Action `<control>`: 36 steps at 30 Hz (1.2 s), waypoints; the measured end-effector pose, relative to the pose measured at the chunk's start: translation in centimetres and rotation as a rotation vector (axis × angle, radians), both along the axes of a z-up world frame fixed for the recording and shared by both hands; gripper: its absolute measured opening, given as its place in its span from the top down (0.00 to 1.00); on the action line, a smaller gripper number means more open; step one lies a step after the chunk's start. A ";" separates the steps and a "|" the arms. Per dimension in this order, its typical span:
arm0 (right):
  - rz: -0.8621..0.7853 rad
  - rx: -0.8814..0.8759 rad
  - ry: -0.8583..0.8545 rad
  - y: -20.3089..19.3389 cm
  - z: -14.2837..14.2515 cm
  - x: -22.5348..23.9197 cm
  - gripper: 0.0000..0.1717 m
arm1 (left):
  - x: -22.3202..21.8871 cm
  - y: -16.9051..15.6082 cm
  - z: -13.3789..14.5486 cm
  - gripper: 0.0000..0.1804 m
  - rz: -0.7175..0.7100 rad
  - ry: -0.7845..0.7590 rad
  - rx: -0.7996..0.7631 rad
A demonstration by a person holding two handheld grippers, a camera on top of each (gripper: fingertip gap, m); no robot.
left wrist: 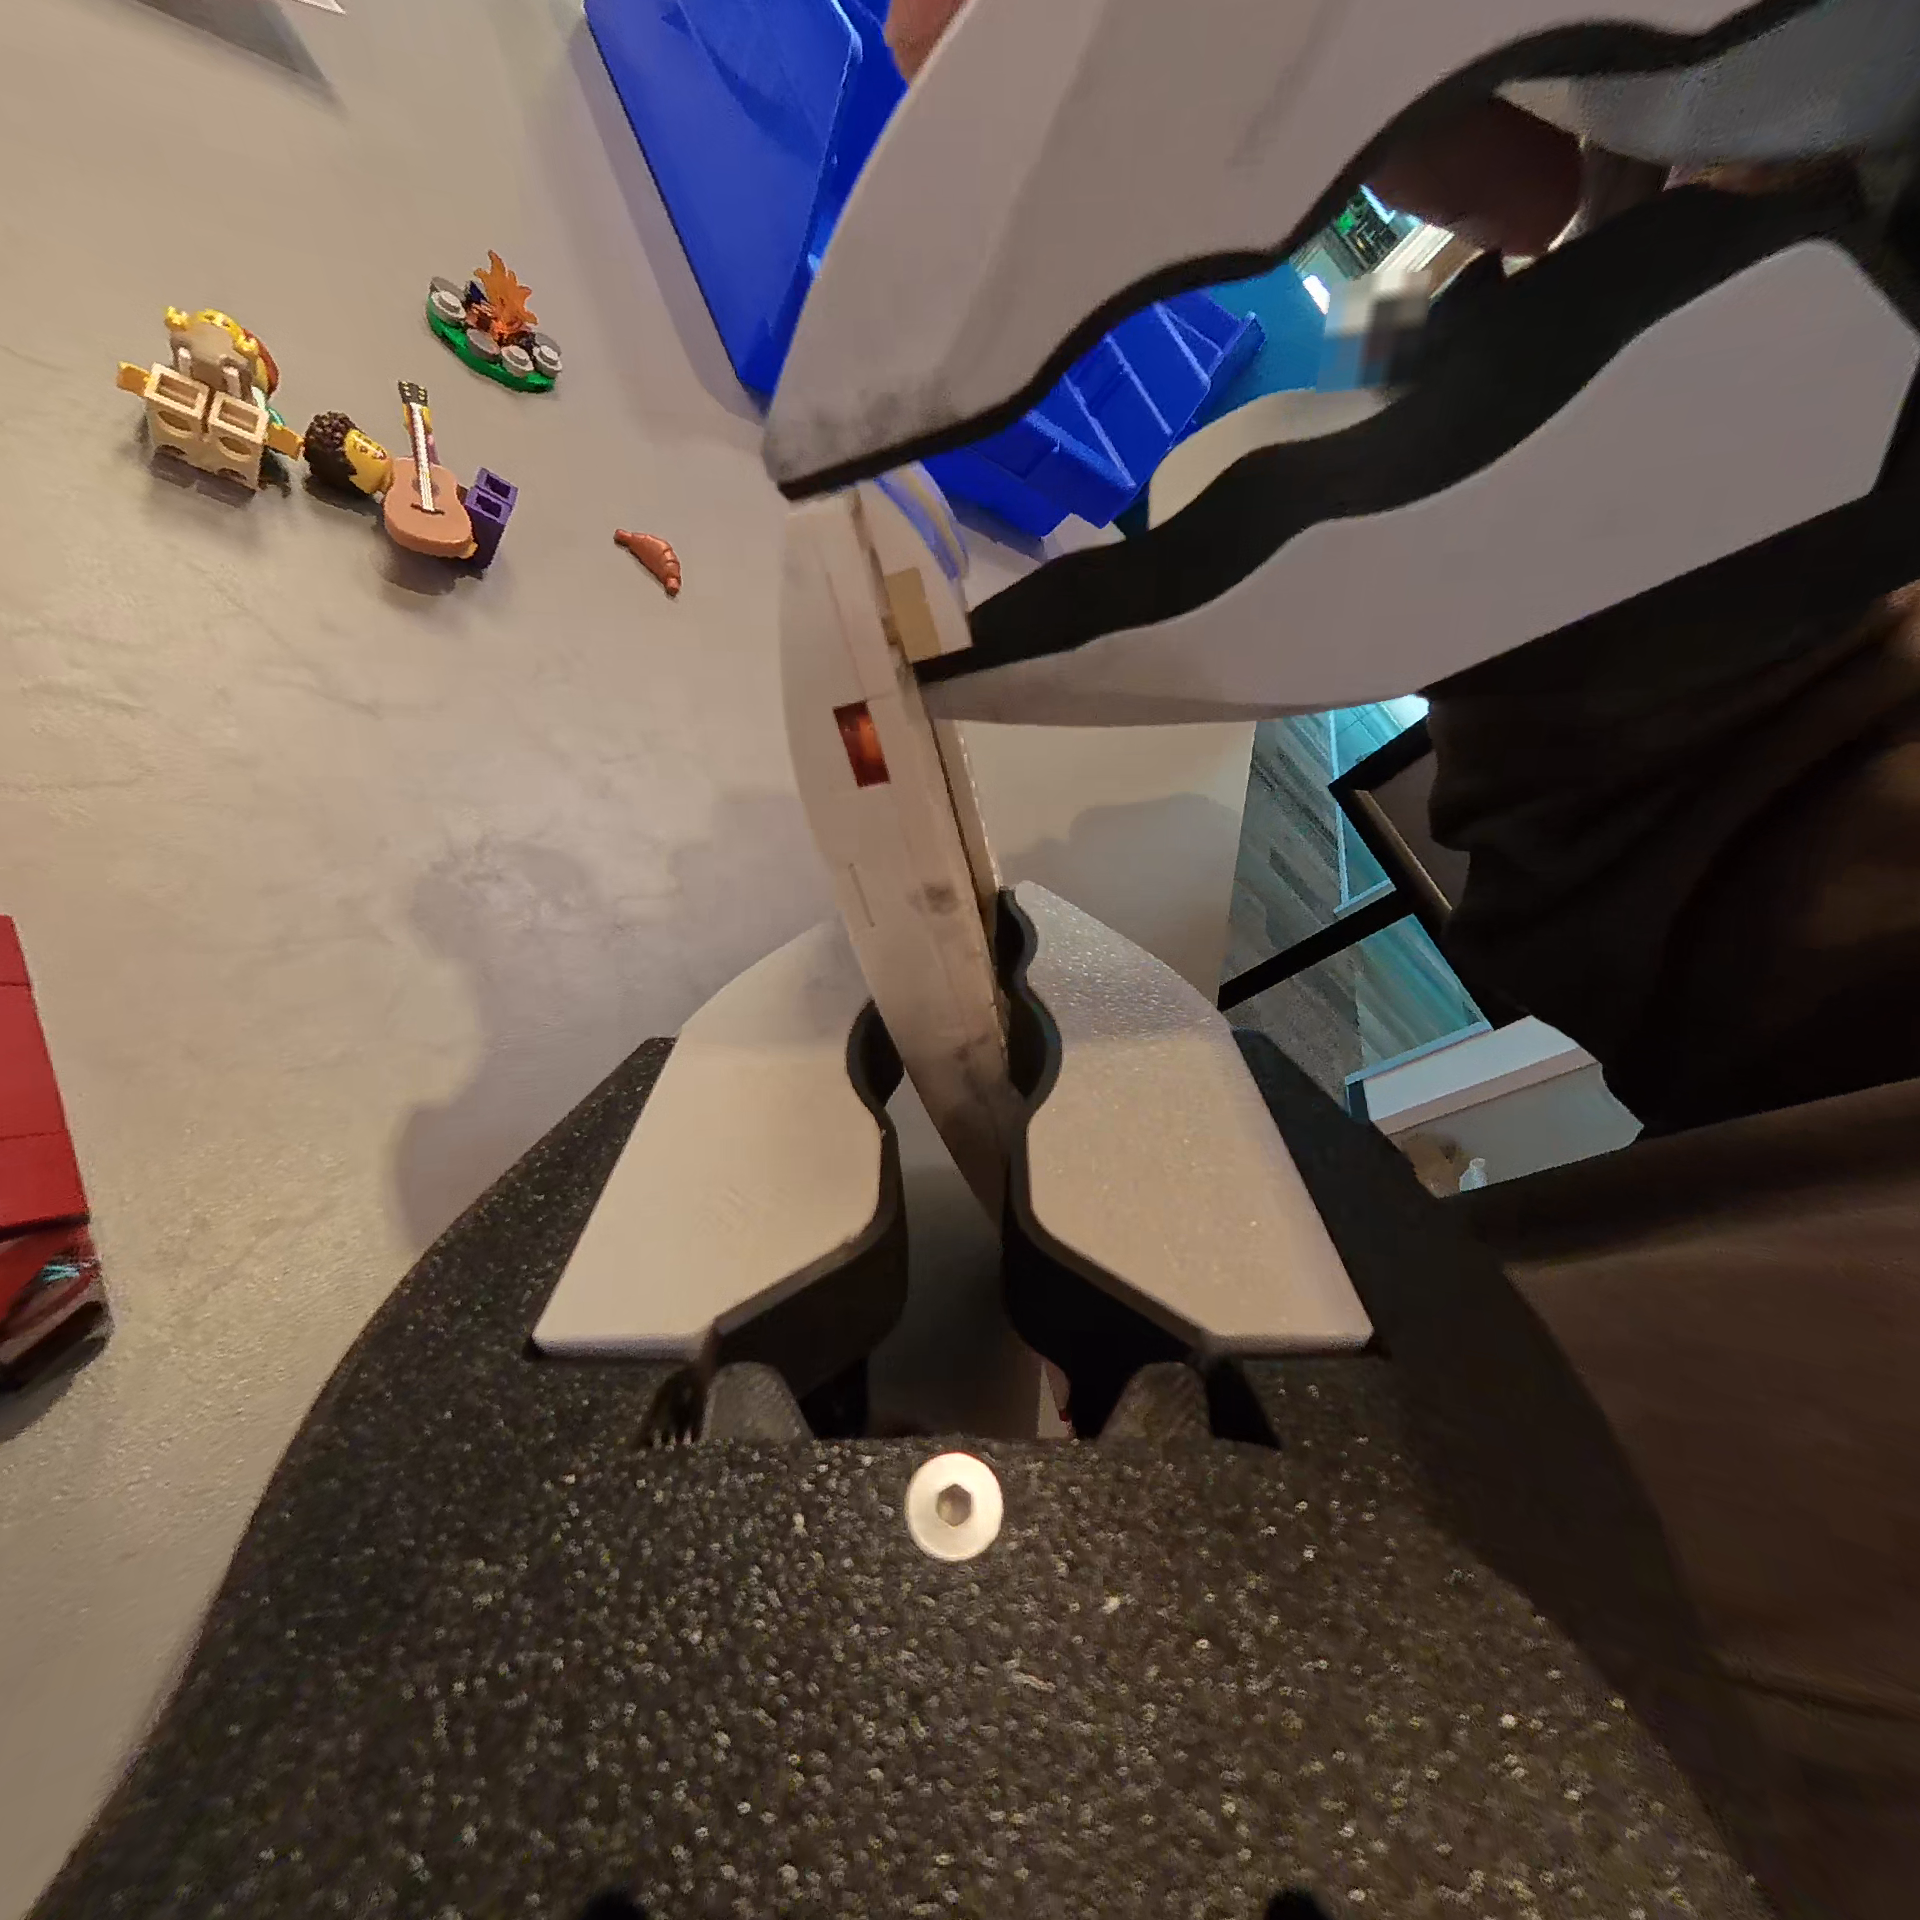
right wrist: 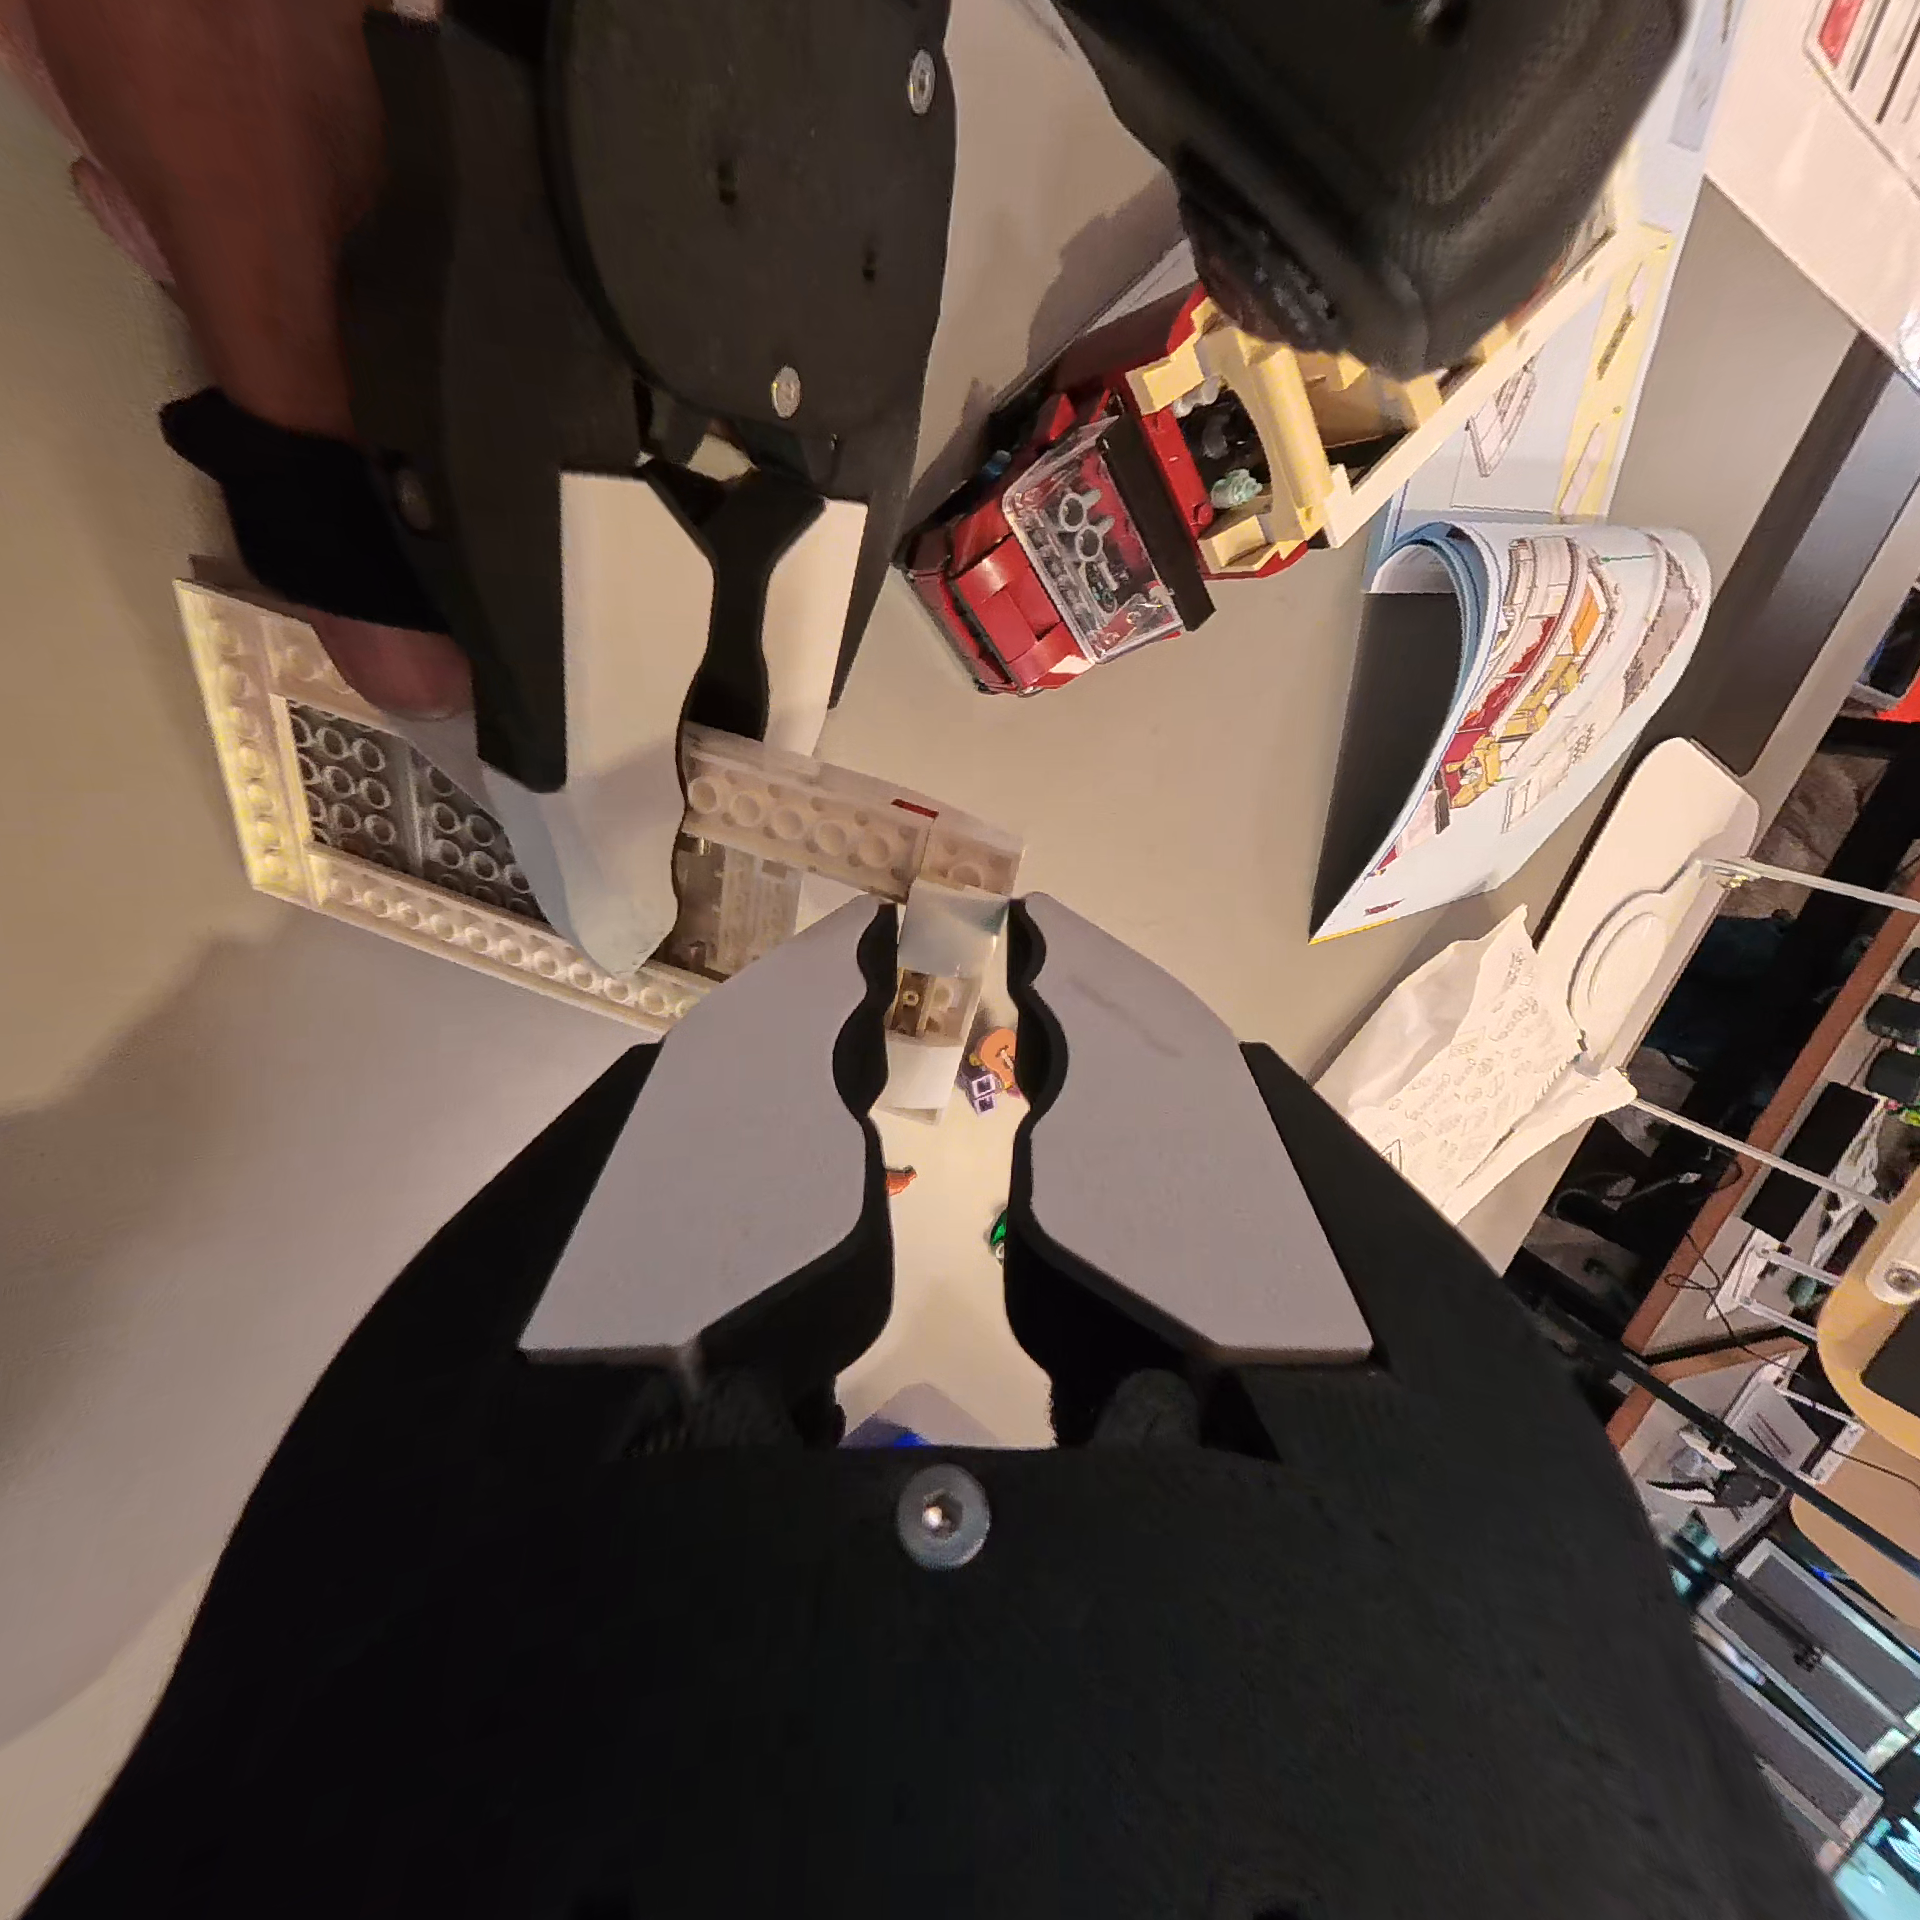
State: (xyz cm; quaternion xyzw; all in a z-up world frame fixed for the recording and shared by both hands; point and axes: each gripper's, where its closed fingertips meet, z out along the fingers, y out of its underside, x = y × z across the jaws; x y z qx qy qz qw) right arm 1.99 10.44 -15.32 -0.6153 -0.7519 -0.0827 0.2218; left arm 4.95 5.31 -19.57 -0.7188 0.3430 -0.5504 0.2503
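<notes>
My left gripper [left wrist: 925,925] is shut on a white brick-built frame [left wrist: 883,790] and holds it edge-on above the grey table [left wrist: 312,831]. A small red tile [left wrist: 860,743] sits in the frame's side. In the right wrist view the frame [right wrist: 821,821] shows its studded underside, with the left gripper [right wrist: 707,842] clamped across it. My right gripper [right wrist: 948,914] closes on a small white piece [right wrist: 951,935] at the frame's corner, and both pads touch it. In the left wrist view the right gripper [left wrist: 862,571] straddles the frame's far end.
Two minifigures [left wrist: 218,405], a guitar [left wrist: 421,499], a campfire build [left wrist: 494,322] and a brown croissant piece [left wrist: 649,556] lie on the table. Blue bins [left wrist: 748,156] stand behind. A red brick vehicle [right wrist: 1060,561], an open instruction booklet [right wrist: 1507,727] and a paper bag [right wrist: 1455,1060] lie to the right. Tip to tip, the grippers are about 7 cm apart.
</notes>
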 end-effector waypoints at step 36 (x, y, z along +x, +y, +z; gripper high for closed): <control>0.042 -0.227 0.071 -0.4 0.5 -0.5 0.89 | -0.2 0.3 0.3 0.92 0.012 -0.033 -0.023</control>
